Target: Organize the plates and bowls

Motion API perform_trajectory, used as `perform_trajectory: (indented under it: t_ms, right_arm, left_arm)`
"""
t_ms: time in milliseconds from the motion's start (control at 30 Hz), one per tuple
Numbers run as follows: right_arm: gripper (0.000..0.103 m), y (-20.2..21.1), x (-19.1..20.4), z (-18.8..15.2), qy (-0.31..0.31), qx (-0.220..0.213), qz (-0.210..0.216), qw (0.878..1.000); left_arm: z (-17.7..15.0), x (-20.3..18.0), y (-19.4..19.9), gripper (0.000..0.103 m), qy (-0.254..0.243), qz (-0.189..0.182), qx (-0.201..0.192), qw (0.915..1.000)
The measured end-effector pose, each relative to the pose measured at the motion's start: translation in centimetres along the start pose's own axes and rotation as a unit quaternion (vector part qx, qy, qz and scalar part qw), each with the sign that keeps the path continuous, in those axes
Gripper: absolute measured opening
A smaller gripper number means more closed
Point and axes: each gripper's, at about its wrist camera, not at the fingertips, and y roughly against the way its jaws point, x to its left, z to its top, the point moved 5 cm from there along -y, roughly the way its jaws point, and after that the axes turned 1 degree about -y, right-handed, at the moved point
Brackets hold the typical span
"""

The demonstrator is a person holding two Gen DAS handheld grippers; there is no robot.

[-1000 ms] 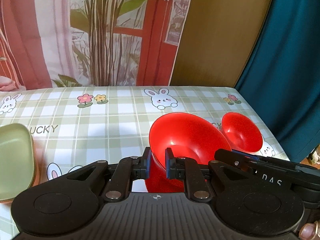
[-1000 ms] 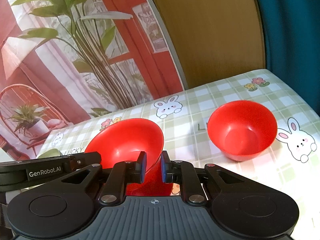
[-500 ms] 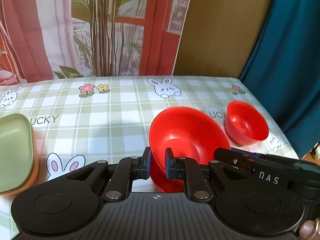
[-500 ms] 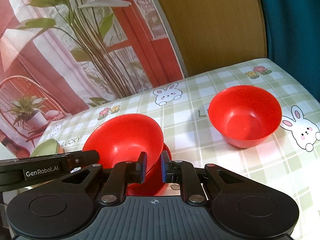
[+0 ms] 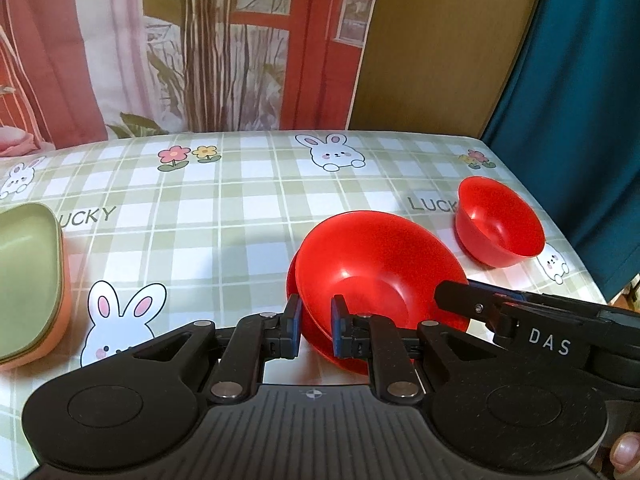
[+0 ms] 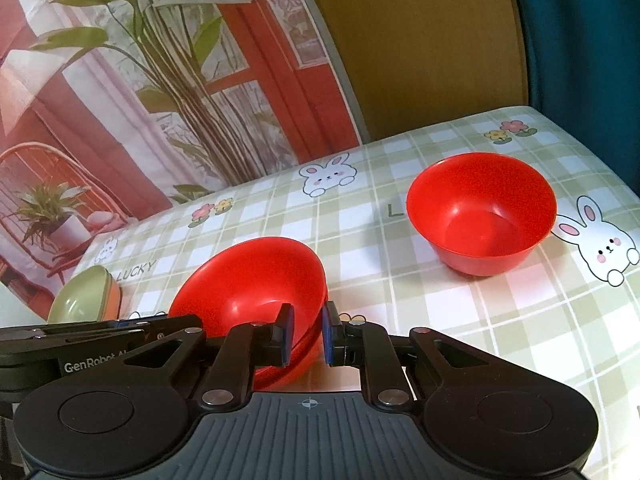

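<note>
Two wide red bowls sit nested as a stack (image 5: 376, 268) on the checked tablecloth; the stack also shows in the right wrist view (image 6: 252, 276). My left gripper (image 5: 314, 330) is shut on the stack's near left rim. My right gripper (image 6: 306, 334) is shut on its near right rim, and its body shows in the left wrist view (image 5: 520, 316). A smaller, deeper red bowl (image 5: 498, 222) stands alone to the right, apart from the stack; it also shows in the right wrist view (image 6: 480, 212).
A green dish stacked on an orange one (image 5: 28, 280) sits at the table's left edge, also in the right wrist view (image 6: 86, 300). A printed backdrop and brown panel stand behind the table. A teal curtain (image 5: 580, 120) hangs past the right edge.
The red stack, held by both grippers, has come down toward the cloth and now rests low on it. The small red bowl has stayed put.
</note>
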Motion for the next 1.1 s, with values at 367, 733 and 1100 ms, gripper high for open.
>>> perform_trajectory:
  t_ms: [367,733,1100]
  right_arm:
    - [0.017,-0.1,0.2,-0.3,0.024,-0.002,-0.013,1.0]
    - [0.021,2.4,-3.2,2.9,0.03,-0.065,-0.038,0.997]
    - [0.021,2.9,-12.4,5.4,-0.017,-0.101,-0.106,0.989]
  left_arm:
    - [0.1,1.0,0.2,0.03,0.026,0.014,-0.009,0.9995]
    - [4.8,-2.3,0.4,0.032,0.028,-0.039,-0.053,0.9974]
    - [5.9,-9.9,-4.6,0.036,-0.005,-0.106,-0.031,0.9939]
